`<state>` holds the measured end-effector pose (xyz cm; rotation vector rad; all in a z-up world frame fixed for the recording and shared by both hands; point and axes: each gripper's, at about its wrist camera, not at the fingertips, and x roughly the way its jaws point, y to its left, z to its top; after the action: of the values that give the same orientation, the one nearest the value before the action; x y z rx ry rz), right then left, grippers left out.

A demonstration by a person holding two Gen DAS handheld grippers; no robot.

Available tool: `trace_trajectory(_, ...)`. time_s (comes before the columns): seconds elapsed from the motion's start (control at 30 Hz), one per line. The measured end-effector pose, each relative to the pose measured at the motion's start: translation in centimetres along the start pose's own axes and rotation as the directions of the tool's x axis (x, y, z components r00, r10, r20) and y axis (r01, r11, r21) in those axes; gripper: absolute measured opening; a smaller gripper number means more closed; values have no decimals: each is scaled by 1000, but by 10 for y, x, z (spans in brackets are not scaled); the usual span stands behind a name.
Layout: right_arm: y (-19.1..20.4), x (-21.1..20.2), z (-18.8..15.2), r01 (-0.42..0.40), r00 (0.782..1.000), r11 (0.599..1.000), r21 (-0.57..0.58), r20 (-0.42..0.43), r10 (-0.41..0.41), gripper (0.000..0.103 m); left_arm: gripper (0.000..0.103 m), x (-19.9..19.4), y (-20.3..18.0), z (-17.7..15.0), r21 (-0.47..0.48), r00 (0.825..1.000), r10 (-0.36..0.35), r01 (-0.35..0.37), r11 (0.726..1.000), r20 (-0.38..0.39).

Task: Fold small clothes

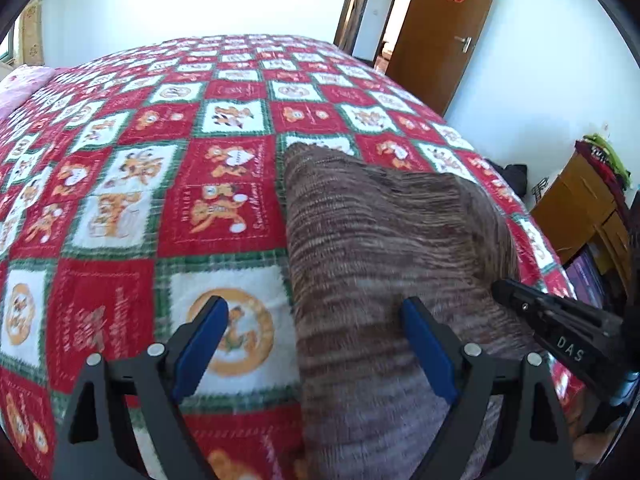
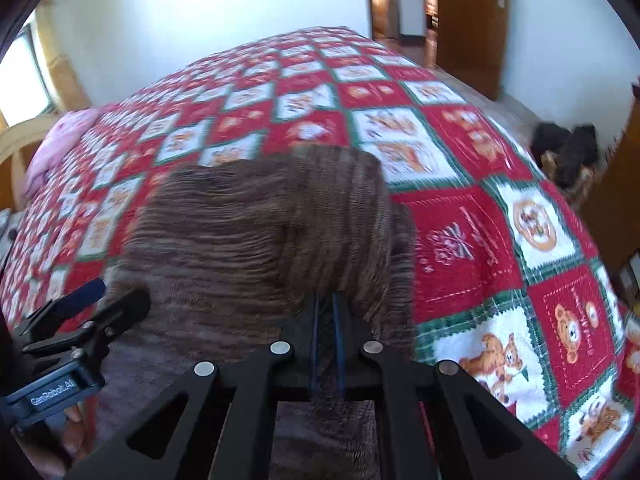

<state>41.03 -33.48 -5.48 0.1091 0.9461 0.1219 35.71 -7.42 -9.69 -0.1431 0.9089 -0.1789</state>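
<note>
Brown-and-grey striped knitted garment [image 1: 384,240] lying on red, white and green checked bear-print bed quilt [image 1: 120,200], near its front edge, doubled over with one rounded fold running away from the cameras. Looks partly folded, judging by the stacked layers; at least one further fold and a final smoothing probably left. Left gripper [image 1: 316,344] spread wide above the garment's left edge, one blue pad over bare quilt, the other over the knit, nothing pinched. Right gripper [image 2: 326,320] clamped tight on a raised ridge of the knit. Hard to tell what kind of garment: no sleeves, collar or hem visible, near end cut off behind the gripper bodies, both views smeared by blur. Number of layers in the pinch not readable.
</note>
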Motion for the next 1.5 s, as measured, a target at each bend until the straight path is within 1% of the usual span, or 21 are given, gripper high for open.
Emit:
trace_trajectory(0.13,-21,4,1,-6,1000,997,75,17,5,3,91,16,-12,0,21,1000,25,-25,999,-19)
trace_trajectory(0.17,-23,5,-1,-15,1000,997,78,25,13,2,91,16,-15,-1,36,999,34,-33,999,-18)
trace_trajectory(0.27,-22,3,-6,18,999,998,57,34,-20,2,93,15,-27,-5,102,997,73,-74,992,13)
trace_trajectory(0.33,-26,3,-9,22,999,997,69,41,-25,2,93,13,-31,-7,136,996,88,-90,987,23)
trace_trajectory(0.57,-36,0,-17,-37,997,990,134,76,27,1,94,10,-37,-14,184,992,115,-123,975,56)
trace_trajectory(0.7,-28,-2,-19,-4,996,995,96,94,-5,1,101,6,-37,-16,215,987,150,-158,964,54)
trace_trajectory(0.77,-26,-2,-20,3,994,997,81,108,-12,1,102,2,-35,-16,214,989,144,-149,965,39)
trace_trajectory(0.8,-27,-4,-21,-15,993,996,90,122,4,2,102,-1,-32,-16,208,991,134,-137,968,26)
trace_trajectory(0.83,-30,-5,-21,-37,991,994,102,129,24,5,102,-3,-31,-16,202,991,130,-130,971,17)
trace_trajectory(0.87,-35,-7,-21,-87,988,987,132,138,68,5,102,-6,-29,-15,194,992,125,-124,973,10)
trace_trajectory(0.97,-54,-17,-21,-212,967,950,227,187,171,9,102,-12,-29,-11,176,993,122,-121,977,8)
trace_trajectory(1.0,-59,-20,-21,-224,963,941,254,207,174,14,102,-13,-31,-8,181,992,125,-126,975,17)
trace_trajectory(1.03,-63,-22,-21,-225,961,937,267,219,168,23,102,-14,-33,-6,188,992,126,-128,974,25)
trace_trajectory(1.07,-67,-25,-21,-230,958,932,281,236,165,30,102,-14,-36,-4,194,992,125,-129,972,34)
trace_trajectory(1.1,-72,-28,-21,-244,951,922,299,258,168,43,102,-15,-38,-1,199,992,120,-128,972,48)
trace_trajectory(1.13,-75,-30,-21,-254,947,916,310,270,172,53,102,-15,-41,3,202,992,112,-122,972,59)
trace_trajectory(1.2,-81,-31,-21,-273,942,902,334,284,180,55,102,-13,-44,10,198,993,97,-109,974,66)
trace_trajectory(1.3,-86,-25,-21,-274,946,891,363,267,182,55,102,-1,-42,19,161,996,78,-84,983,46)
trace_trajectory(1.4,-92,-19,-23,-274,952,874,401,243,187,55,102,17,-29,22,71,1000,9,-7,997,-20)
trace_trajectory(1.47,-96,-15,-23,-283,952,865,414,234,199,55,102,31,-17,16,-3,997,-34,34,999,-76)
trace_trajectory(1.5,-95,-14,-22,-283,952,866,413,229,203,56,102,35,-13,12,-22,996,-51,49,999,-76)
